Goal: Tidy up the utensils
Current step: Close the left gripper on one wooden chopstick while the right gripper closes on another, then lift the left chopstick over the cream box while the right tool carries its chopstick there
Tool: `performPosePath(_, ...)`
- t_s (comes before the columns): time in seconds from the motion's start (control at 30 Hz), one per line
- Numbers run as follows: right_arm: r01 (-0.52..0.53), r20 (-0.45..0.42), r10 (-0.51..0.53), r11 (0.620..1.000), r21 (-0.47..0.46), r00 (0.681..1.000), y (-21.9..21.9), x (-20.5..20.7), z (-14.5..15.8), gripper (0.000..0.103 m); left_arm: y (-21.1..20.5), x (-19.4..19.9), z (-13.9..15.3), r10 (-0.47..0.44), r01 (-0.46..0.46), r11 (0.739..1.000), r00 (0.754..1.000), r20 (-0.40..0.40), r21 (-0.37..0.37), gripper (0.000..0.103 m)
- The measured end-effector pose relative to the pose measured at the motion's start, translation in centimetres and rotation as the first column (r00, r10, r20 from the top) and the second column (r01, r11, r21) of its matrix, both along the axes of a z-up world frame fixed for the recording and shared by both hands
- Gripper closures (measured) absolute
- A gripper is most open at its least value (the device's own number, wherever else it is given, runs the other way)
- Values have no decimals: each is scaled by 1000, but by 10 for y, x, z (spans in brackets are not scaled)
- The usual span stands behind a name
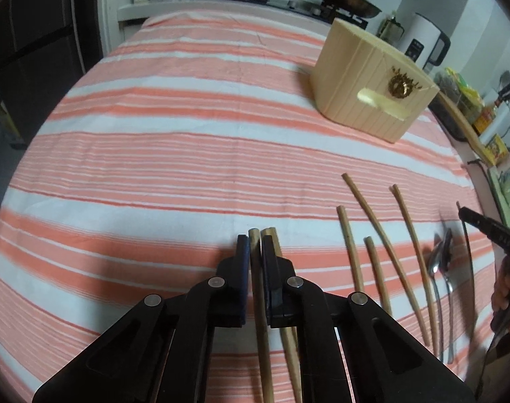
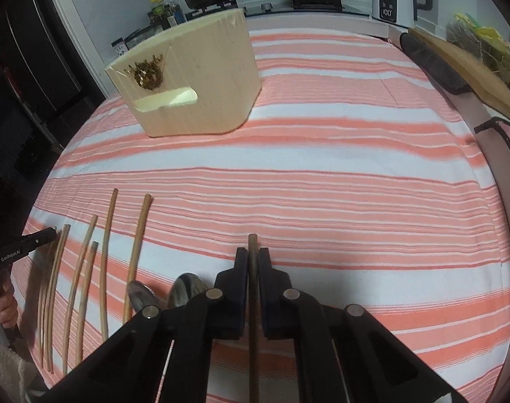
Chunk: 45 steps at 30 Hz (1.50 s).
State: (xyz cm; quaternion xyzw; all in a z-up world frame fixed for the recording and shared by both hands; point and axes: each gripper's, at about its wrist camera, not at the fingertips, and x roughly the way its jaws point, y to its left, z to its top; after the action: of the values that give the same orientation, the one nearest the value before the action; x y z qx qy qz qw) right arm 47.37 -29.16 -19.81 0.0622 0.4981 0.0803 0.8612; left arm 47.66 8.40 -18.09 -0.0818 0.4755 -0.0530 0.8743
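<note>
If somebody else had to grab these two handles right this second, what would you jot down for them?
Left gripper: shut on a light chopstick; a second chopstick lies just beside it.
Right gripper: shut on a dark chopstick.
On the striped cloth: four more chopsticks and two spoons between the grippers.
The cream holder stands at the far side; its inside is not visible.
Left: carry both held sticks to the holder, then the rest.
</note>
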Motion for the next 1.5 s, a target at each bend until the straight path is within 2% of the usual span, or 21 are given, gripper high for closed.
performPosePath(0.2, -25, 127, 20, 999, 34, 992, 4, -23, 59, 97, -6, -32, 70, -36, 37, 999, 988, 153, -4, 98)
performPosePath(0.37, -53, 228, 41, 998, 46, 973, 6, -52, 111, 97, -9, -64, 125, -58, 65, 998, 961, 270, -15, 98)
performPosePath(0.5, -65, 298, 45, 996, 57, 953, 5, -78, 144, 97, -13, -84, 156, -78, 92, 995, 938, 337, -26, 98)
performPosePath(0.77, -91, 427, 54, 994, 67, 902, 14, -110, 192, 97, -29, -102, 186, -107, 142, 988, 909, 402, -56, 98)
performPosePath(0.93, -105, 466, 64, 993, 61, 882, 21, -111, 204, 97, -35, -99, 192, -111, 151, 986, 905, 411, -66, 98)
performPosePath(1.23, -125, 494, 80, 991, 57, 866, 28, -99, 221, 97, -53, -84, 211, -142, 182, 982, 889, 435, -52, 98)
performPosePath(1.5, -130, 504, 98, 991, 30, 858, 38, -57, 240, 98, -78, -43, 247, -179, 220, 975, 871, 459, -38, 98)
